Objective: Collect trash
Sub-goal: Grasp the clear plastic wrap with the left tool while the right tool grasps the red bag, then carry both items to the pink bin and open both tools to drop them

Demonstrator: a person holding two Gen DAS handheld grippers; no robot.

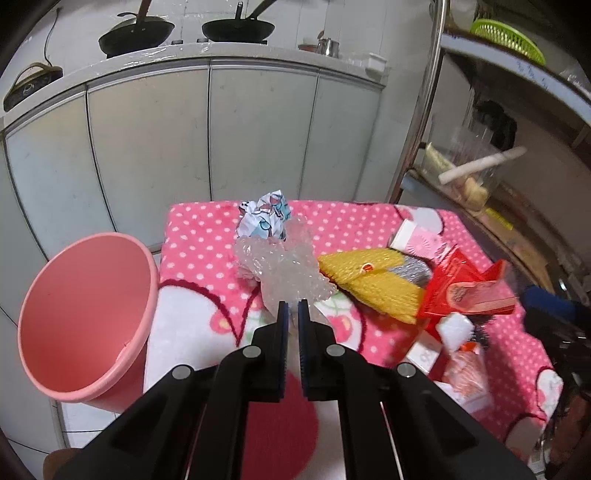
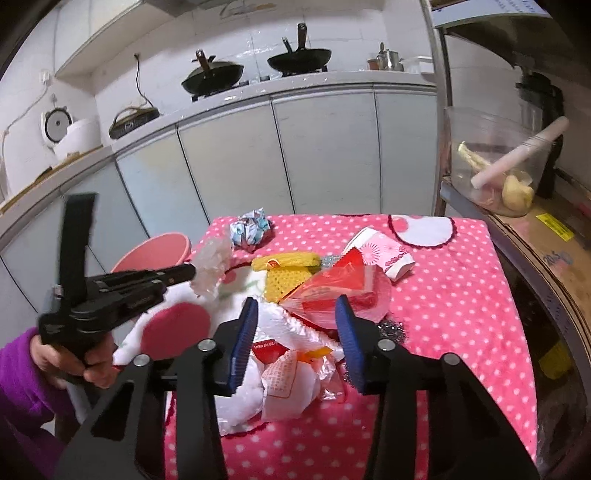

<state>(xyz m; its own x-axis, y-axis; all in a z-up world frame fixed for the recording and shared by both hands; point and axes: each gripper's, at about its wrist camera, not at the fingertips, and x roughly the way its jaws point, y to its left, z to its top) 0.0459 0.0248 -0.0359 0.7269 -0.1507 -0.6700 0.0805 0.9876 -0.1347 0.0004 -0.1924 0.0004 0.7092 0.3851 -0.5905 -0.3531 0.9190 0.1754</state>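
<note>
My left gripper [image 1: 292, 307] is shut on a clear crumpled bubble wrap [image 1: 284, 266] and holds it over the pink dotted table cloth [image 1: 195, 236]; it also shows in the right wrist view [image 2: 212, 264]. A pink bin [image 1: 88, 325] stands to the left of the table. My right gripper [image 2: 297, 308] is open above a heap of white and red wrappers [image 2: 291, 376]. A red plastic bag [image 2: 340, 291], a yellow knitted piece [image 2: 288, 273], a paper cup [image 2: 384, 254] and a crumpled paper ball [image 2: 251, 229] lie on the table.
Grey kitchen cabinets [image 1: 221, 129] with woks [image 1: 236, 29] on the counter stand behind the table. A metal shelf [image 2: 517, 229] with a clear container [image 2: 491, 158] stands at the right. A rice cooker [image 2: 70, 136] sits at the far left.
</note>
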